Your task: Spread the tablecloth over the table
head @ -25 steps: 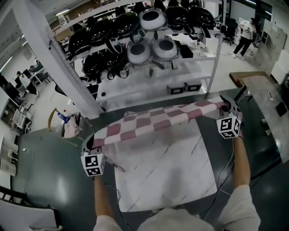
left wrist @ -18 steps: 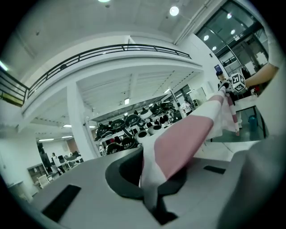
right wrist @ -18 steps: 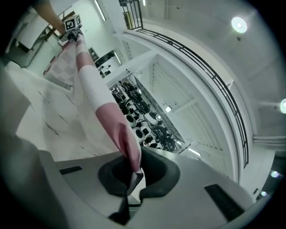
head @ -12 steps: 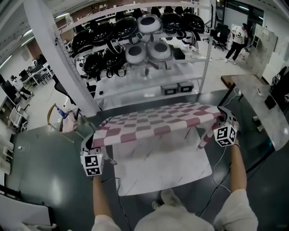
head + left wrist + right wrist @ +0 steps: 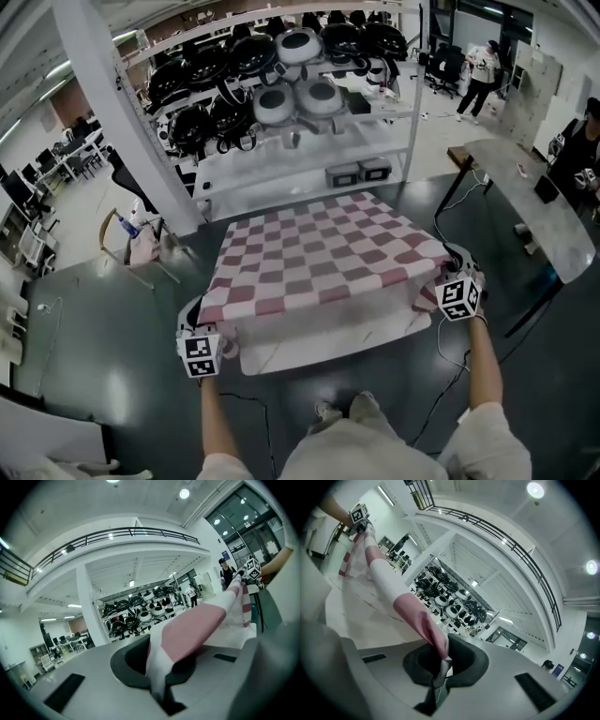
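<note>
- Tablecloth (image 5: 323, 253), bunched at the far edge a second earlier, lay drawn across most of the table (image 5: 328, 337).
- You kept the left hand-held gripper (image 5: 208, 330) and right hand-held gripper (image 5: 441, 278) each clamped on a near corner.
- Near strip was bare; spreading looked almost finished.

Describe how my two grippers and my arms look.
Both the left gripper and right gripper have grey bodies with a dark scooped recess around the jaws. Each carries a white cube printed with black square markers. Thin dark cables trail from them. The sleeves are short and light-coloured.
</note>
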`<move>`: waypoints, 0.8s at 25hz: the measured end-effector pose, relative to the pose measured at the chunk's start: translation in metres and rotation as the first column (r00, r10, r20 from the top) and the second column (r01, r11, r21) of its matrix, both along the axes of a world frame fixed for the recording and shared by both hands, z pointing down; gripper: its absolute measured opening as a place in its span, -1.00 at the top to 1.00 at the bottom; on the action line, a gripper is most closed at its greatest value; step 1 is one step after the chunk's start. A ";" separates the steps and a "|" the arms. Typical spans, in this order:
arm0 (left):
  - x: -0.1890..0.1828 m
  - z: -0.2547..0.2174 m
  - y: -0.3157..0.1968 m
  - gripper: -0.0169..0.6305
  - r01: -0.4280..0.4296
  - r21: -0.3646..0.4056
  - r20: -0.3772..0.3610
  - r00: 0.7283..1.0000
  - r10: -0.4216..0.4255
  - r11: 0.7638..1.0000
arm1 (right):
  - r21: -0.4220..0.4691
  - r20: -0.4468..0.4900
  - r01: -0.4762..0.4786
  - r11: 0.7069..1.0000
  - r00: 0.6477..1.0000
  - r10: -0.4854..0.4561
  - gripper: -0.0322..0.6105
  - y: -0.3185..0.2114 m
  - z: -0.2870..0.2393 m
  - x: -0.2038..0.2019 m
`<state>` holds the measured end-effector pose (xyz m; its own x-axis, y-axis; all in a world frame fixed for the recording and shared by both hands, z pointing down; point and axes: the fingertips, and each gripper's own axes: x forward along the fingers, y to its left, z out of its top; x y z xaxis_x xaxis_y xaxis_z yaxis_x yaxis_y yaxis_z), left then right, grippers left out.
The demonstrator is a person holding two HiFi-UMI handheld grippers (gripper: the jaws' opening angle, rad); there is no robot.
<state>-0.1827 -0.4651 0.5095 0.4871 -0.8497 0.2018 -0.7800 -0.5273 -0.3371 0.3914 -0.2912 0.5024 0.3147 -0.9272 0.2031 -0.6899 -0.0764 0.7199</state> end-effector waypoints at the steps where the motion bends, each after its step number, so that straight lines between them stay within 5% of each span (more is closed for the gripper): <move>1: -0.003 0.005 0.011 0.86 0.005 -0.006 -0.004 1.000 -0.005 1.000 | -0.008 0.010 -0.001 1.000 1.000 0.001 0.86 0.010 0.005 -0.002; 14: -0.025 0.078 0.182 0.86 0.081 -0.092 0.028 0.996 -0.079 0.993 | -0.065 0.091 0.059 0.996 0.994 -0.053 0.86 0.166 0.091 -0.027; 20: -0.026 0.092 0.194 0.86 0.107 -0.147 0.053 0.994 -0.100 0.983 | -0.110 0.135 0.095 0.989 0.988 -0.080 0.86 0.182 0.116 -0.044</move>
<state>-0.2090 -0.2711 0.6013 0.3855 -0.8537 0.3502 -0.8186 -0.4916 -0.2971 0.3471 -0.1087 0.6186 0.1971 -0.9178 0.3446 -0.7782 0.0673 0.6244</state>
